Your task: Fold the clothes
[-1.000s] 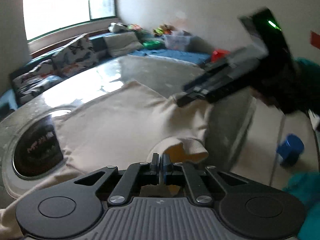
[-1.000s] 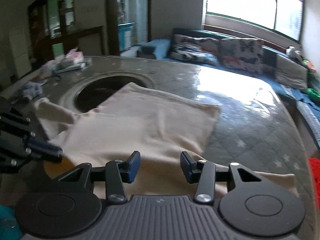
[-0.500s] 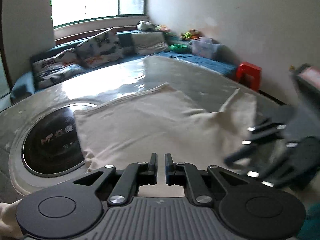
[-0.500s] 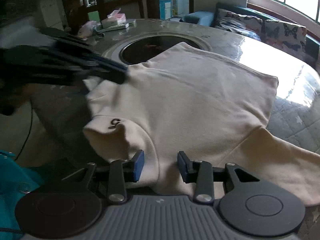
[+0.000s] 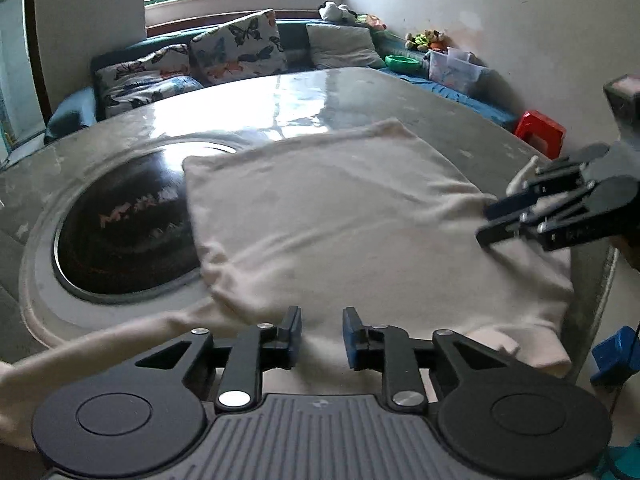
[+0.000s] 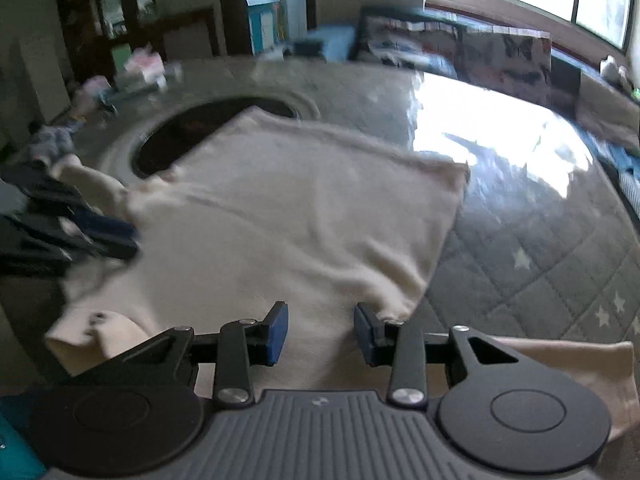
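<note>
A cream sweatshirt (image 5: 328, 216) lies spread flat on the round grey table, its hem toward the window, and shows in the right wrist view too (image 6: 296, 220). My left gripper (image 5: 319, 338) is open and empty, low over the shirt's near left edge by a sleeve (image 5: 100, 344). My right gripper (image 6: 321, 334) is open and empty over the shirt's near right edge; it also shows in the left wrist view (image 5: 492, 222), over the shirt's right shoulder. The left gripper shows blurred in the right wrist view (image 6: 116, 236). A collar cuff (image 6: 96, 330) sits near left.
The table (image 6: 540, 248) has a quilted grey cover and a round black glass inset (image 5: 120, 232) partly under the shirt. A sofa with butterfly cushions (image 5: 236, 52) stands behind. A red stool (image 5: 540, 132) and a blue object (image 5: 612, 352) are on the floor to the right.
My left gripper let go of the cloth it pinched and opened wide. The sweatshirt now lies flatter. Both grippers drew back to the shirt's near edge, the right jaws opening a bit wider.
</note>
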The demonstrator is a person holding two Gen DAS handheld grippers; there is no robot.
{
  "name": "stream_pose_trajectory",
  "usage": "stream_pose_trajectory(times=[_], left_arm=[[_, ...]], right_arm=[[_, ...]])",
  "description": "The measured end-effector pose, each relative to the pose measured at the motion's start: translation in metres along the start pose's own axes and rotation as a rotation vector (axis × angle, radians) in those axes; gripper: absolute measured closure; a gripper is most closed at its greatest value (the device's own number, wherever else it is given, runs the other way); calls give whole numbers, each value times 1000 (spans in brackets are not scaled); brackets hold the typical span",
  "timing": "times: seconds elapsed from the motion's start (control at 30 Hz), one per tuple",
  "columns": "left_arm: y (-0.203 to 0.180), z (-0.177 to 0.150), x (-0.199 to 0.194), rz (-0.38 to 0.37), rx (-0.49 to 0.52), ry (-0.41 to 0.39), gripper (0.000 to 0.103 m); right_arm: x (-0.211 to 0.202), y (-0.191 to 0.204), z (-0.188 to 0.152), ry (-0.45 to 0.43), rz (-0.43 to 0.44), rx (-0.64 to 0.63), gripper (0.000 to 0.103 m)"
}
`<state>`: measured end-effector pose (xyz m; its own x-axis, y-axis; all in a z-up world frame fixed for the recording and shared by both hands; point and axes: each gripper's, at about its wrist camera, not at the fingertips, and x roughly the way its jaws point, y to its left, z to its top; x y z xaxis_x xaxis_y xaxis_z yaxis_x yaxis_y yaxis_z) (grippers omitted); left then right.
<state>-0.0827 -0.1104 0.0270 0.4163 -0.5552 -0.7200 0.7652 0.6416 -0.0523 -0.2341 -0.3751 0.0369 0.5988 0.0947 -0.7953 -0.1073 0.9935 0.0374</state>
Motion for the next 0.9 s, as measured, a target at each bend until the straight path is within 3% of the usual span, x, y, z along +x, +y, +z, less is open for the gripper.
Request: stream_pose_trajectory(times=[0.23, 0.4, 0.73, 0.9], left_arm=[[31, 48, 23, 138, -76, -27, 71], [55, 77, 52, 257, -110, -25, 58], [77, 100, 99, 271, -97, 18, 58], [82, 102, 111, 253, -88, 20, 84]], right_arm=[[-4, -20, 30, -44, -49, 5, 67], [15, -53, 59, -60, -107, 87, 74], [67, -96, 92, -34, -148, 196, 83], [79, -98, 97, -28, -153, 202, 95]])
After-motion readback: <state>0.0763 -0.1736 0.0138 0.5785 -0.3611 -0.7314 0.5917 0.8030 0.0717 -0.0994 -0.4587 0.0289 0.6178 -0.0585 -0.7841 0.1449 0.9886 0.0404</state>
